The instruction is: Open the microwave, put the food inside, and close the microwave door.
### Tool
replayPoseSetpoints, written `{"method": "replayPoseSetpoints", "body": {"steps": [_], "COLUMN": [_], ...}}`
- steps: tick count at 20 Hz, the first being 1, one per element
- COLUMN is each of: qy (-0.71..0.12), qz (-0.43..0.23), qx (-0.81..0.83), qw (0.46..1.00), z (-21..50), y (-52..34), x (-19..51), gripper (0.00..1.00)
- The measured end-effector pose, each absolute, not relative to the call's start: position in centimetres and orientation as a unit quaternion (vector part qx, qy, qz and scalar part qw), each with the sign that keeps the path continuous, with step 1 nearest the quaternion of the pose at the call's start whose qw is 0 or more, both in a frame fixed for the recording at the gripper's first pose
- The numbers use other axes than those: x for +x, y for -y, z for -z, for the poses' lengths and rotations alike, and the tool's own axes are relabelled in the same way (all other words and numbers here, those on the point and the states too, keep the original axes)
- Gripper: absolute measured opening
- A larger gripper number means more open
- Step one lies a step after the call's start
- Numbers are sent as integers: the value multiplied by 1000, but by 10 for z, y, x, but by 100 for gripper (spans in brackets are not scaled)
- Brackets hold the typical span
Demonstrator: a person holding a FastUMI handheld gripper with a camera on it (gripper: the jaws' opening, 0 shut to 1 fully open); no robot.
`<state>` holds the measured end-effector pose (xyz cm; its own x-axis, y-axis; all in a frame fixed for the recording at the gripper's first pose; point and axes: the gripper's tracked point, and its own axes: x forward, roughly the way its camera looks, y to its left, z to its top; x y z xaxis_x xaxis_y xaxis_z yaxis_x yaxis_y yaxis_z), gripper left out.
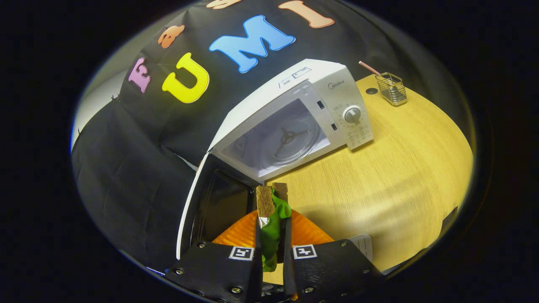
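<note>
The gripper is clamped on a green piece of food, both fingers pressing its sides, and it hangs above an orange ridged plate that lies on the tabletop just in front of the microwave. The white microwave stands on the pale wood-grain tabletop with its door swung wide open to the side away from its control panel, the dark inner face of the door turned toward the gripper. Inside the lit cavity a clear glass turntable rests over its hub. The control panel carries a round dial. Beyond the microwave, on the panel side and well apart from it, a small wire basket stands on the tabletop with a striped straw leaning out of it, and a small dark disc lies just beside the basket. Behind the microwave and along its door side, black cloth forms the booth wall.
</note>
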<state>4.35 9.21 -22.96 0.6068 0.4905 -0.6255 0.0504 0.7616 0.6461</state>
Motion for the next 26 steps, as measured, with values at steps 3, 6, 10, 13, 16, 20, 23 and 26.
{"method": "replayPoseSetpoints", "body": {"steps": [3,6,10,13,16,20,23,26], "qy": [-406,-387,-361,-348,-333,-300,-283,-271], "qz": [-125,-120,-110,-103,-90,-74,-62,-52], "qx": [345,369,395,416,431,463,480,489], "qw": [837,836,838,834,834,831,828,827], "z": [232,236,247,257,266,271,277,286], "y": [-103,-115,-126,-134,-137,-141,-144,-147], "x": [64,85,110,126,143,170,187,202], "gripper": [19,19,19,19,19,19,19,19]}}
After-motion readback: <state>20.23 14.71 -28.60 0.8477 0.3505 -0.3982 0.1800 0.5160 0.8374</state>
